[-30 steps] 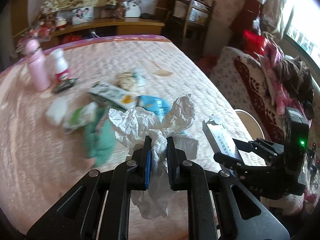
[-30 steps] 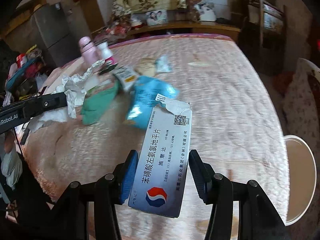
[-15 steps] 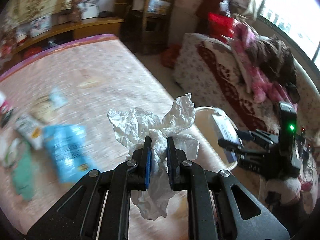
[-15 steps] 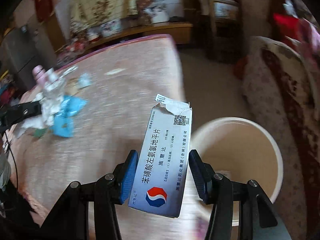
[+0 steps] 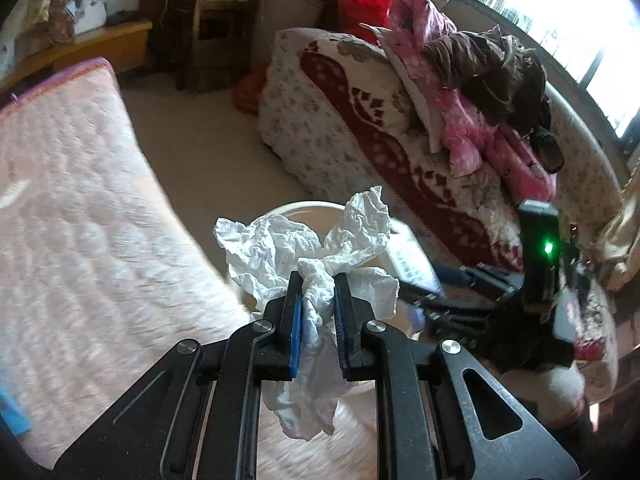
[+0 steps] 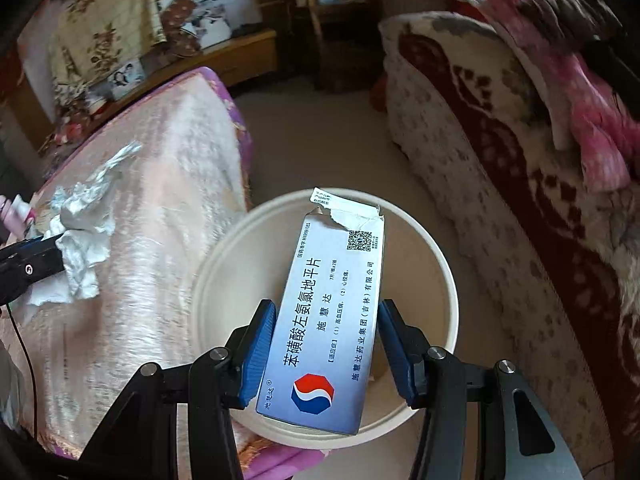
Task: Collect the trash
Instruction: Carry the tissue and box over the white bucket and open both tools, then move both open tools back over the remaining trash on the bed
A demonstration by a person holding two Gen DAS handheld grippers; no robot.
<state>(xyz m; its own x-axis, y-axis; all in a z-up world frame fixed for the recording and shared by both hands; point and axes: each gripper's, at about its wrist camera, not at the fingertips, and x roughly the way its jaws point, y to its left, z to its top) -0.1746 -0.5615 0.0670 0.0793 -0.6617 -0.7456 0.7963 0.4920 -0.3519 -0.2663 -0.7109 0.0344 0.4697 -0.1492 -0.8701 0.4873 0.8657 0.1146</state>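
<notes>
My left gripper [image 5: 317,320] is shut on a crumpled white tissue [image 5: 304,248], held at the bed's edge just short of a cream round bin [image 5: 304,209] that shows behind it. My right gripper [image 6: 326,344] is shut on a torn white medicine box [image 6: 328,320] with blue Chinese print, held directly above the open bin [image 6: 436,264] on the floor. The left gripper and tissue [image 6: 84,232] show at the left of the right wrist view. The right gripper with the box [image 5: 408,260] shows at the right of the left wrist view.
A bed with a pink quilted cover [image 5: 80,216] lies left of the bin. A sofa with a red-patterned blanket [image 6: 500,160] and a heap of clothes [image 5: 480,80] stands to the right. Bare floor [image 6: 320,140] runs between them. Wooden furniture [image 6: 328,12] stands at the back.
Both grippers have swung right, away from the trash on the bed. The right gripper with the box has come over the bin; the left, with the tissue, has come close beside it.
</notes>
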